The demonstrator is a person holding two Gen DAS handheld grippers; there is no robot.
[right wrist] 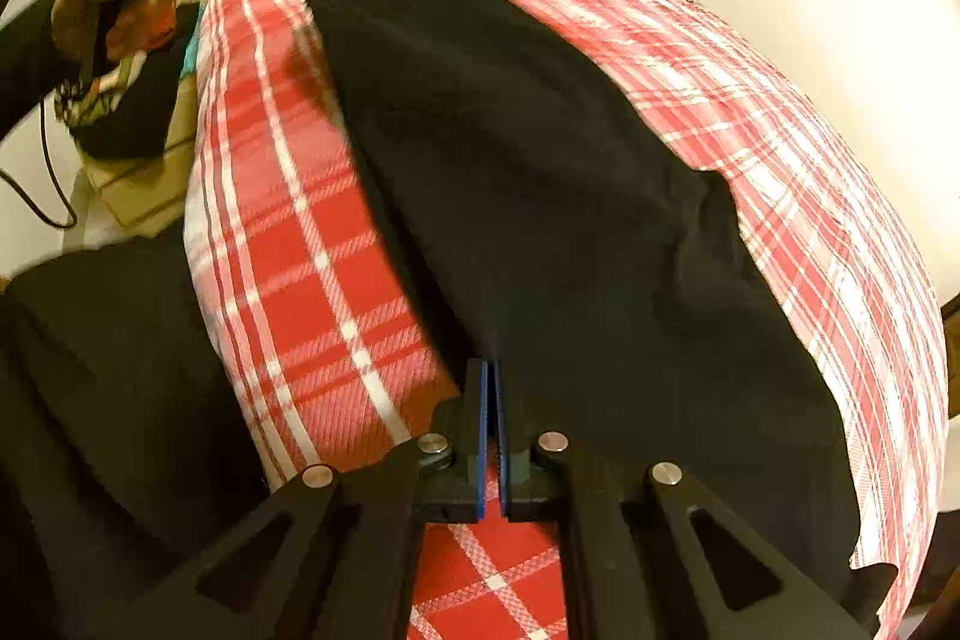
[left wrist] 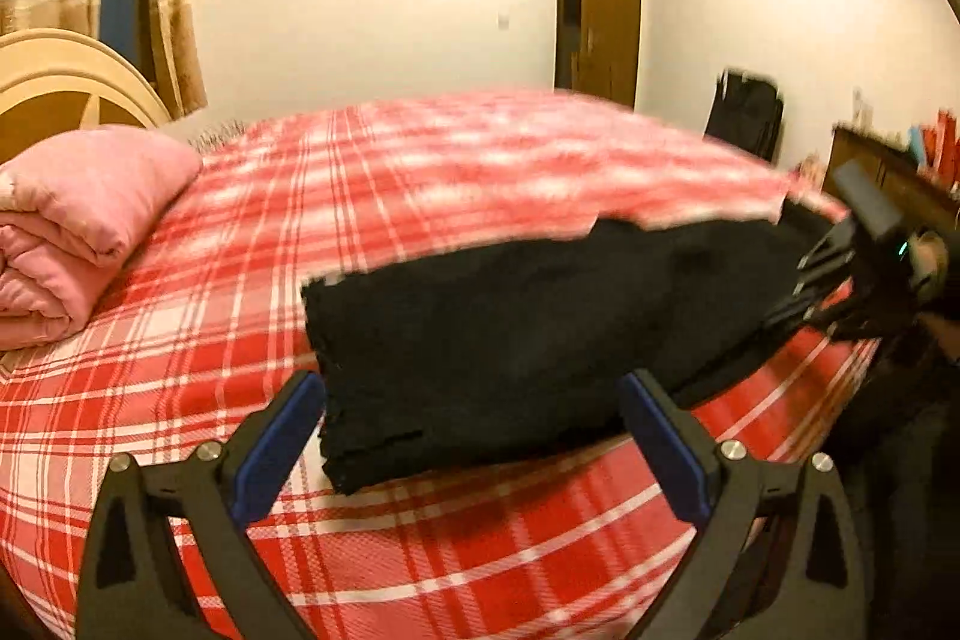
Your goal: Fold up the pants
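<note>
Pants [left wrist: 540,334] of fuzzy black cloth sit pinched in right gripper [right wrist: 492,388]; left gripper [left wrist: 474,436] gapes wide.

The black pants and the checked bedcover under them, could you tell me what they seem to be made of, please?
The pants look like a soft, matte knit or fleece: no sheen, fuzzy edges. The bedcover appears to be a woven cotton-like fabric; twill lines show in its red and white checks.

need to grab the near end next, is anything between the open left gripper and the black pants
Nothing visible. The left gripper is open, its blue pads either side of the near end of the black pants on the plaid sheet. The right gripper is shut on the pants' other end.
</note>
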